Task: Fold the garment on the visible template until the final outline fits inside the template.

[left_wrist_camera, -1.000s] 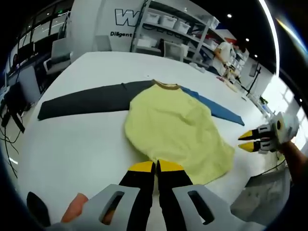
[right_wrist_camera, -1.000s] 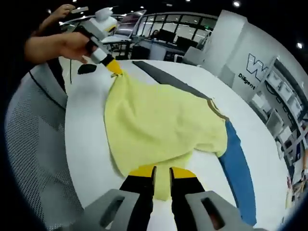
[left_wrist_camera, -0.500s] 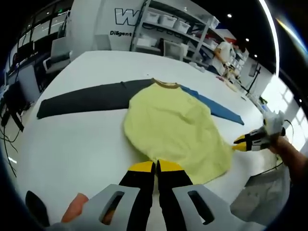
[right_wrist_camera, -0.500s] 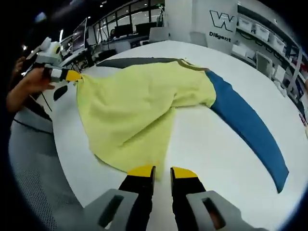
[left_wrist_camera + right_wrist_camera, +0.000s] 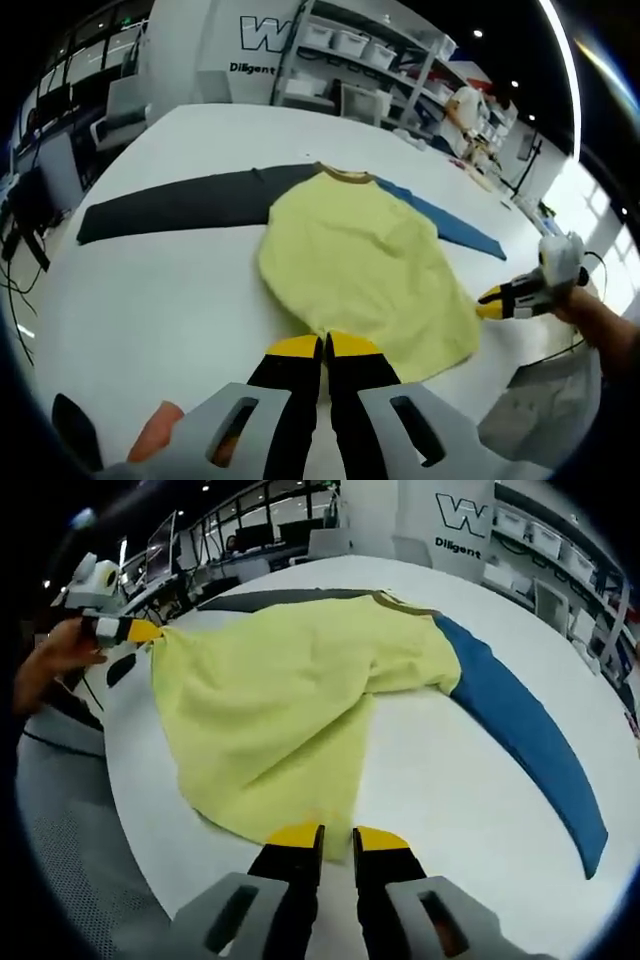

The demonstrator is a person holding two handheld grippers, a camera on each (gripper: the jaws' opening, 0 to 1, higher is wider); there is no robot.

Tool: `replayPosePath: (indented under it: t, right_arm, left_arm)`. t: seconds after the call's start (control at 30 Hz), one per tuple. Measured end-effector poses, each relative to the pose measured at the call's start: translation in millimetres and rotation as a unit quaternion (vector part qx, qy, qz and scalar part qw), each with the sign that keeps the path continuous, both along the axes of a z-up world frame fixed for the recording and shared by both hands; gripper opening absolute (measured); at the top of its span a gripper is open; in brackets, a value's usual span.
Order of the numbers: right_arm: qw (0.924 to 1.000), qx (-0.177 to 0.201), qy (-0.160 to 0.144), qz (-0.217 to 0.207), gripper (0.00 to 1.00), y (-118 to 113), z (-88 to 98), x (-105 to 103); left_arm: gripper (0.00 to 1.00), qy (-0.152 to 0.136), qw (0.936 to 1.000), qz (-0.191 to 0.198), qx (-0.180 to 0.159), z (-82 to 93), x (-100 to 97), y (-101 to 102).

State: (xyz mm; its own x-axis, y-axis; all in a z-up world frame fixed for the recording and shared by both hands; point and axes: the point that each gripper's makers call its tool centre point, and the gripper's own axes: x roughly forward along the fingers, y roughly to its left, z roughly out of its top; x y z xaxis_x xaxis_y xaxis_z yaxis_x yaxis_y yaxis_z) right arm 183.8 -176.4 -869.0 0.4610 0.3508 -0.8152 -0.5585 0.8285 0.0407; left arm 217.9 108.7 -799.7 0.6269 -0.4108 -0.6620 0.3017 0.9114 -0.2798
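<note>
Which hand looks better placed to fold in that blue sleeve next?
Probably the right. The blue sleeve lies flat on the side of the right tool, while the left tool is shut on a far hem corner of the yellow shirt.

Lab: storage shelves [image 5: 375, 60], desks [image 5: 290, 555]
</note>
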Motion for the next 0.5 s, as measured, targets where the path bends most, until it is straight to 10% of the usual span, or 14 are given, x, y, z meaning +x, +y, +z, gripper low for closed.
replayPosePath:
  t: [0.3,0.5]
  right_arm:
    - [0.9994,-0.024,-0.011,0.022,0.00,0.9,1.5,-0.6]
    - [0.9987,-0.006,-0.050,-0.005,0.00,-5.2,38.9,4.3]
  left_arm:
    - [0.00,-0.001,1.0000,0.000,0.002,0.0,-0.3,1.7]
    - [0.00,-0.001,1.0000,0.000,0.003,0.6,-1.6,4.3]
